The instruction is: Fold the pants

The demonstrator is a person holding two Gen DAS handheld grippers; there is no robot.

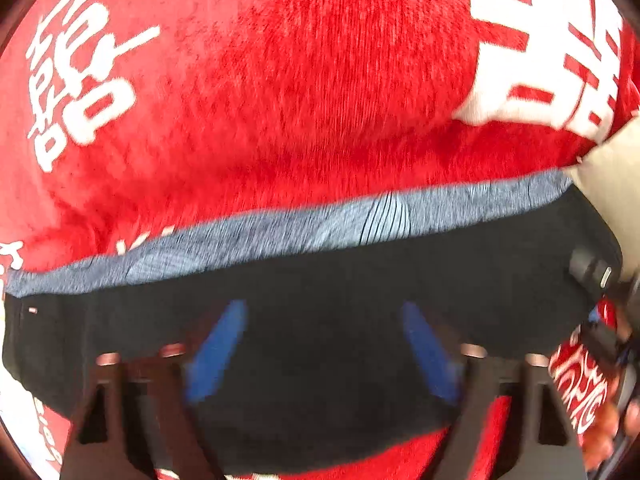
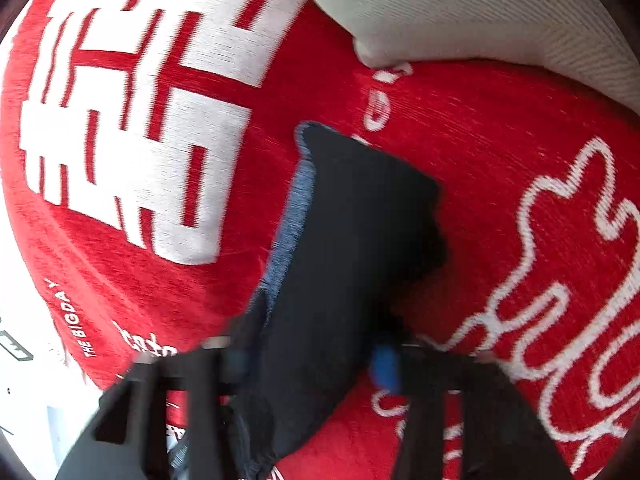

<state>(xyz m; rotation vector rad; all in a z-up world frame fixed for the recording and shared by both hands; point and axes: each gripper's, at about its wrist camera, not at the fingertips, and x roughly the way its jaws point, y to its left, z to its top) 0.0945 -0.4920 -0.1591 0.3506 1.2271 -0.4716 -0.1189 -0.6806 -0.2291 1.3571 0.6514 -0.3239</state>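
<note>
The black fabric pants with a grey-blue inner band (image 1: 320, 320) lie on the red plush blanket with white lettering (image 1: 280, 80); left tool (image 1: 332, 344) gapes wide, empty, right tool (image 2: 316, 360) pinches cloth at 6 o'clock, so carry the fold evenly.

The pants (image 1: 320, 320) lie on a printed blanket (image 1: 280, 80). A cushion (image 2: 500, 12) rests on the blanket's far edge, beyond the pants.
</note>
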